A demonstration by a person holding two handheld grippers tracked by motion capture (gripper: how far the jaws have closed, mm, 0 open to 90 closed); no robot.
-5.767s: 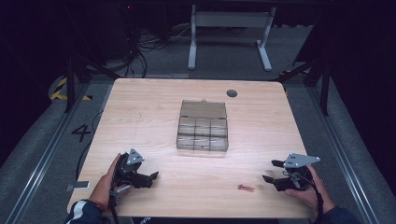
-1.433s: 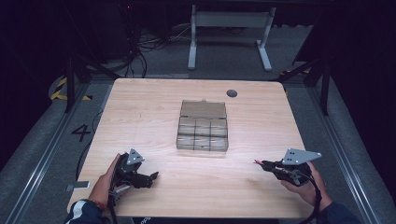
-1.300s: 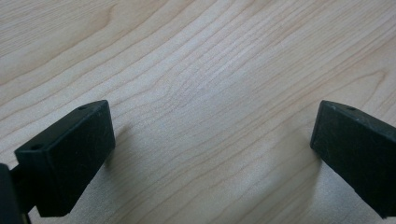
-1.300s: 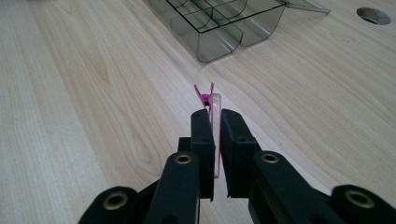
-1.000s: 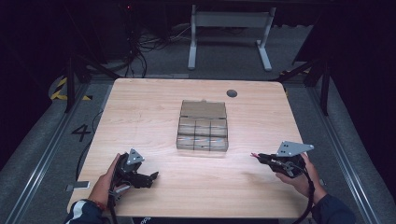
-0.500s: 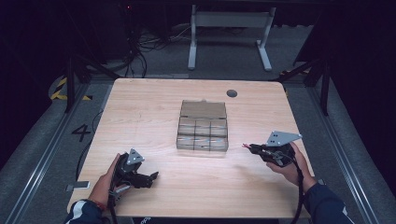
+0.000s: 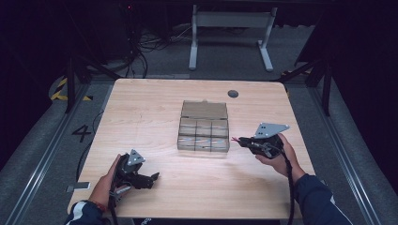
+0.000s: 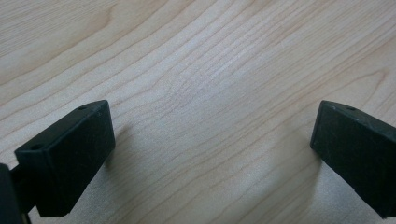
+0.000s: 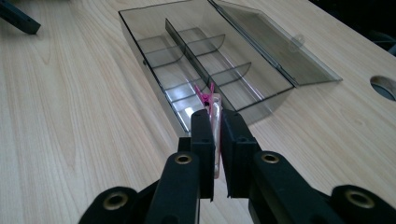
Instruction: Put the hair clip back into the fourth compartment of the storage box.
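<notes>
A clear smoky plastic box (image 7: pixel 203 151) with several compartments stands open at the table's middle, its lid (image 7: pixel 204 109) lying flat behind it. My right gripper (image 7: pixel 241 140) hovers just right of the box's front right corner, shut on a small pink clip (image 7: pixel 233 138). In the right gripper view the clip (image 9: pixel 208 99) sticks out between the closed jaws of the right gripper (image 9: pixel 214 116), pointing at the box's near end wall (image 9: pixel 180 122). My left gripper (image 7: pixel 151 180) rests on the table at the front left. Its jaws stand wide apart, left gripper (image 8: pixel 212 140) over bare wood.
A round cable hole (image 7: pixel 233 93) lies in the wooden table (image 7: pixel 141 117) behind the box, to the right. Dark floor, cables and a desk frame (image 7: pixel 230 33) sit beyond the far edge. A black tip of the other gripper (image 9: pixel 16 16) shows far off.
The pink clip lay on the table at first; now my right gripper carries it. Over the last second the right hand moved left toward the box. The left hand stayed put.
</notes>
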